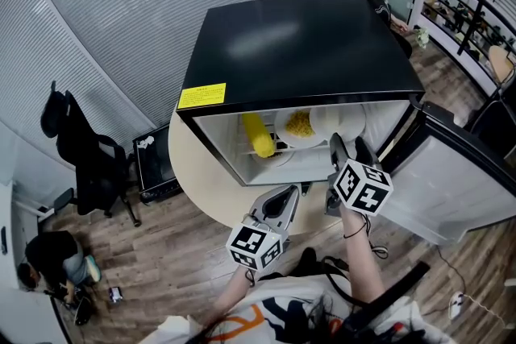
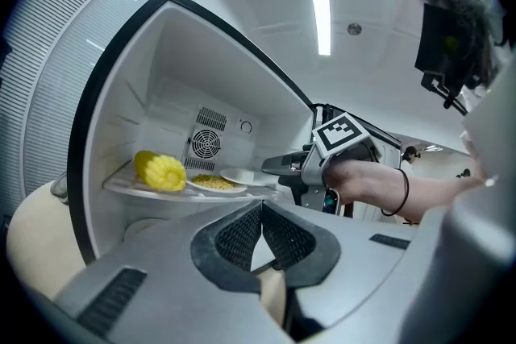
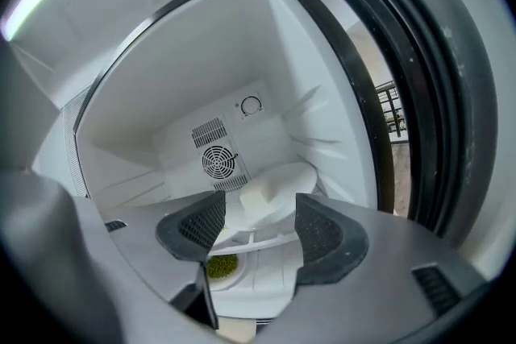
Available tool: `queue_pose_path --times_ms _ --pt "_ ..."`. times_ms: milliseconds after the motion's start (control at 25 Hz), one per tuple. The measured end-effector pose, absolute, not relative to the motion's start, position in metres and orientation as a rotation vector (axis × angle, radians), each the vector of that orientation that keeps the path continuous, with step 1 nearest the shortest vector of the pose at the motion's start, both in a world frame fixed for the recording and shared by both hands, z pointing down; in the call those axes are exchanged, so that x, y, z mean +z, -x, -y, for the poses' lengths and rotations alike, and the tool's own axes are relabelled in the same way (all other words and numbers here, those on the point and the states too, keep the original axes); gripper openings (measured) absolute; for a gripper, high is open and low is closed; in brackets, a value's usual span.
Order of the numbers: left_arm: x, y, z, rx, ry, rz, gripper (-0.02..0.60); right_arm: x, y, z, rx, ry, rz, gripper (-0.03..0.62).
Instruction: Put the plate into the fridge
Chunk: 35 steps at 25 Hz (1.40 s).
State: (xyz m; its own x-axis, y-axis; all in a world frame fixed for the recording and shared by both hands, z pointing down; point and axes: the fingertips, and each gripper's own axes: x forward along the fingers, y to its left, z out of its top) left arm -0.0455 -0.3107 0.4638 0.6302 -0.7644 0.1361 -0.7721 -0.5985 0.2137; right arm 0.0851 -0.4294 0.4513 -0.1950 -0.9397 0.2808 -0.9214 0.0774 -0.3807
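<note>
White plate (image 3: 284, 177), carrying a pale block (image 3: 260, 194), sits on the shelf (image 2: 137, 189) inside the fridge (image 1: 298, 44), at the shelf's right end toward its back edge. We judge the placing itself done.

Right hand-held gripper (image 3: 260, 207) is just short of the plate's near rim, jaws wide apart, pads off it, nothing clamped.

The step in hand, we think, is backing out. Draw straight back along the jaw line and keep the jaws wide and level, so neither pad hooks the rim or the shelf's front edge.

Further left on the shelf are a plate of yellow food (image 2: 211, 183) and a corn cob (image 2: 161, 171), both clear of the path.

Left hand-held gripper (image 2: 262, 225) waits outside, jaws together, empty.

Door (image 1: 459, 181) stands open and likely needs shutting afterwards.
</note>
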Motion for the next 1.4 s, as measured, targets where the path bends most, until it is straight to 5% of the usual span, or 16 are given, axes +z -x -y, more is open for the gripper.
queue_pose_path --times_ms 560,1040,1400 --pt "0.455 0.064 0.284 0.003 -2.611 1.260 0.012 0.451 -0.048 0.364 -0.747 1.801 -2.435 0.276" --pt "0.457 0.079 0.234 0.000 -2.615 1.246 0.012 0.451 -0.023 0.304 -0.751 1.753 -2.432 0.125" --pt "0.464 0.093 0.179 -0.006 -2.592 1.239 0.012 0.467 -0.003 0.240 -0.807 1.738 -2.454 0.098"
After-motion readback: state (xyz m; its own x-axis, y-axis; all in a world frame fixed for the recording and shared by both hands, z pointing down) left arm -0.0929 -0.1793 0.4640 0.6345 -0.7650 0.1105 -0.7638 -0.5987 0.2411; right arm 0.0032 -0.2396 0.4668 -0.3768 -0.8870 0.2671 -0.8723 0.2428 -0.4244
